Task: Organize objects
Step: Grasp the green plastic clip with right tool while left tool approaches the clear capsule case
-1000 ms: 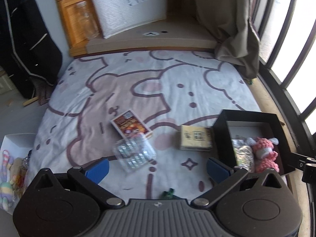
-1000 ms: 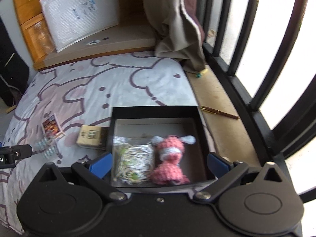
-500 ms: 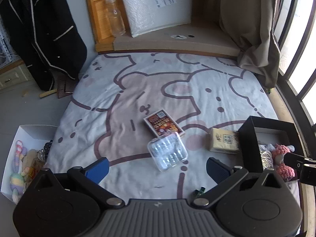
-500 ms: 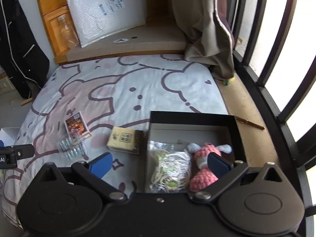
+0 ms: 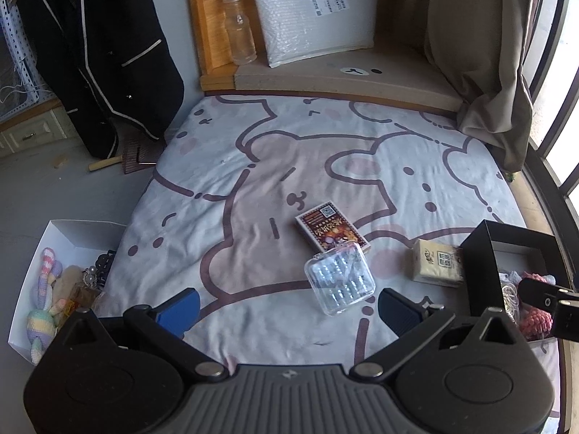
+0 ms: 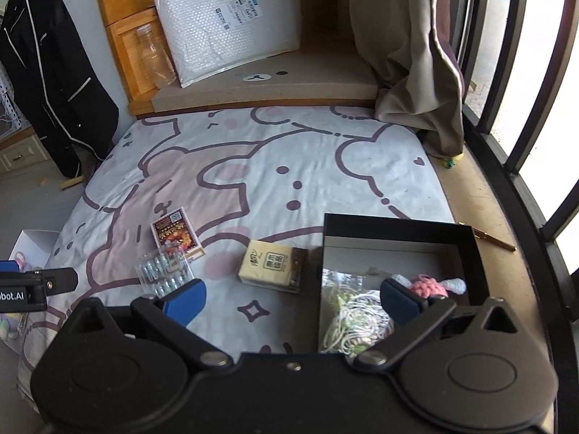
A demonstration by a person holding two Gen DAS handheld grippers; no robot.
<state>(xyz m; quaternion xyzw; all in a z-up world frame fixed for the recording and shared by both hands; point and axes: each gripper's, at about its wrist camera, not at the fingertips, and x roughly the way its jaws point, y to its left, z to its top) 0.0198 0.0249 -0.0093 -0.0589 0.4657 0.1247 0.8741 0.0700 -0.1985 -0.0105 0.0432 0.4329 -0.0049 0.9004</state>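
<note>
At the lower centre of my left view, my left claw (image 5: 287,305) gapes wide and empty above the bed (image 5: 307,152) — the clear plastic case (image 5: 339,283) lies between its fingers, overlapping the card box (image 5: 332,230). My right claw (image 6: 291,298) spreads wide too, over the black box's (image 6: 398,226) left wall; beside it sits the tan packet (image 6: 269,266).

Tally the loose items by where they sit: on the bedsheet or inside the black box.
On the bedsheet: 3 - red printed card box, clear plastic case, yellow tissue pack.
Inside the black box: 2 - bagged white cord, pink crocheted toy.
Total: 5.
</note>
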